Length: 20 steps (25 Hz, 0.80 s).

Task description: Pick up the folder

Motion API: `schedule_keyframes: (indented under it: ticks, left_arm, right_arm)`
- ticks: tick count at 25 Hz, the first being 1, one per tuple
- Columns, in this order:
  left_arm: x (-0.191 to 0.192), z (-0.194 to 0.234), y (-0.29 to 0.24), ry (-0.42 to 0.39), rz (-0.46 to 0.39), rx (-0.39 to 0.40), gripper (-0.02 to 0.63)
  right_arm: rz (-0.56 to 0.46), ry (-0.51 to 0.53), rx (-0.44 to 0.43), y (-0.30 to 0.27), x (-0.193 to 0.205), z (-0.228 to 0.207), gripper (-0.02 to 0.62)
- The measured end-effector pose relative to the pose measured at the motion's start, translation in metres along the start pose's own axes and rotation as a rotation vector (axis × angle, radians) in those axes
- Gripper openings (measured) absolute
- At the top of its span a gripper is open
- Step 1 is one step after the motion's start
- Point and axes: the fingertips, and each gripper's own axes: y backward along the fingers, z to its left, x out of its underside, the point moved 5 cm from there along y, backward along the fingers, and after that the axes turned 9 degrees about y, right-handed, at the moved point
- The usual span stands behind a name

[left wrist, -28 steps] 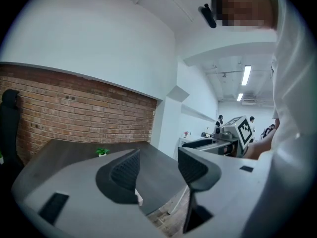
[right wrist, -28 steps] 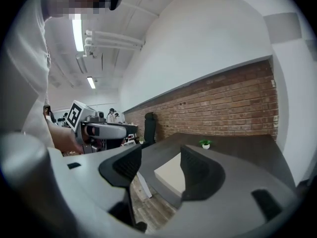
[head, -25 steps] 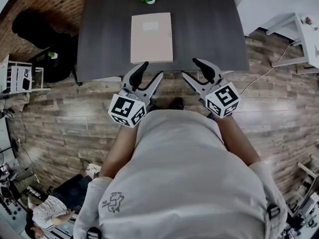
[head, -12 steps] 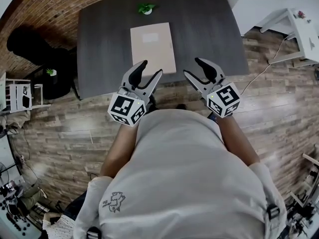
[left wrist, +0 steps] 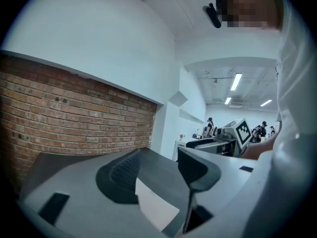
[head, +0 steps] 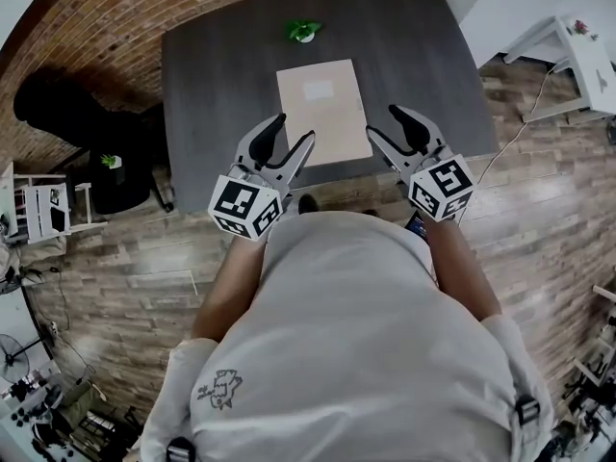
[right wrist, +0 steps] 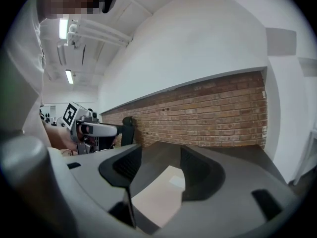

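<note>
A pale beige folder (head: 323, 110) with a small white label lies flat on the dark table (head: 212, 75), reaching almost to the table's near edge. My left gripper (head: 289, 135) hovers open over that near edge, just left of the folder's near left corner. The right gripper (head: 398, 125) is open too, just right of the folder's near right corner. Neither touches the folder. In the left gripper view the folder (left wrist: 154, 208) shows low between the jaws. The right gripper view also has the folder (right wrist: 159, 195) lying ahead between the open jaws.
A small green potted plant (head: 303, 31) stands at the table's far edge. A brick wall (head: 87, 27) runs behind the table. White furniture (head: 568, 56) sits at the right, a dark chair (head: 58, 114) and a white rack (head: 38, 205) at the left, on wooden flooring.
Both grippers and the person have moved forward to the table; the folder and table now sit closer and lower in the head view. Jaws stay equally open.
</note>
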Motion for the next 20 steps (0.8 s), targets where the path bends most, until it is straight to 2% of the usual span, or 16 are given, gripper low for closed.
schedule_keyframes:
  ticks: [12,20]
  left_arm:
    - [0.001,0.071,0.031,0.034,0.042,0.069,0.238]
    - [0.026,0.094,0.028,0.113,0.106,0.074,0.238]
  right_arm:
    - [0.043,0.011,0.115,-0.047,-0.012,0.018,0.252]
    - [0.114,-0.042,0.122,-0.063,0.008,0.014,0.253]
